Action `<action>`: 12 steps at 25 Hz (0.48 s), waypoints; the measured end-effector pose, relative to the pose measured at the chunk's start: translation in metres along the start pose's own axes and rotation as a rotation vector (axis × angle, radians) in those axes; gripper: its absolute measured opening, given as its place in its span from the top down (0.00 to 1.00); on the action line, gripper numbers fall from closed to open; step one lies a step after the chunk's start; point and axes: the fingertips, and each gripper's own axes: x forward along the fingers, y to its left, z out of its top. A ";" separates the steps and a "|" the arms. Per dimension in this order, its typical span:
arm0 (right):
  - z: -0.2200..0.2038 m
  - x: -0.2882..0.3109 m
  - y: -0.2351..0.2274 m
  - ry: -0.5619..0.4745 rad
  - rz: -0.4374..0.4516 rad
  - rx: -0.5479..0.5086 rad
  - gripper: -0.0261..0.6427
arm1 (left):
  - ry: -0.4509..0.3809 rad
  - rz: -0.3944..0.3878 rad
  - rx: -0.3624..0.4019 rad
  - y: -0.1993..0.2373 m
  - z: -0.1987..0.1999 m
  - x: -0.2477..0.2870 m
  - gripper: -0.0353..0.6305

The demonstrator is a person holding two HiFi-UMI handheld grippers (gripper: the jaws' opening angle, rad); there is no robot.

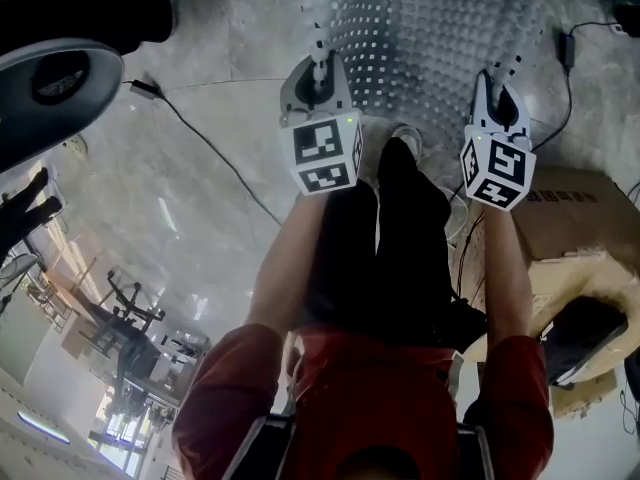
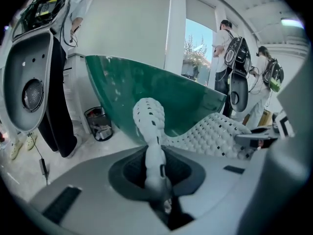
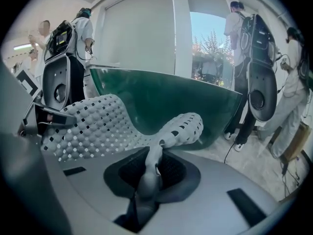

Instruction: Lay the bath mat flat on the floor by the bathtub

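Note:
The bath mat (image 1: 430,28) is white, knobbly and full of small holes. It spreads forward from both grippers in the head view. My left gripper (image 1: 318,48) is shut on the mat's near left edge, which bunches into an upright fold (image 2: 150,126) between the jaws. My right gripper (image 1: 507,76) is shut on the near right edge, where a curled fold (image 3: 183,129) rises from its jaws. The mat (image 3: 93,124) sags between the two grippers. Just behind it stands the dark green bathtub (image 2: 146,89), whose wall (image 3: 190,102) also fills the right gripper view.
A black cable (image 1: 205,143) runs over the pale marble floor at my left. A cardboard box (image 1: 580,203) sits at my right. A black waste bin (image 2: 98,124) stands by the tub. Several people (image 2: 230,58) with backpacks stand behind and beside the tub.

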 end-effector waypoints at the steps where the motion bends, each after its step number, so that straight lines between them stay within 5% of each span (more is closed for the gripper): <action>1: -0.006 0.004 0.000 -0.005 -0.002 -0.008 0.88 | -0.005 -0.006 0.005 0.000 -0.005 0.005 0.86; 12: -0.062 0.054 0.009 -0.071 -0.041 -0.067 0.88 | -0.072 -0.043 0.036 0.019 -0.062 0.058 0.86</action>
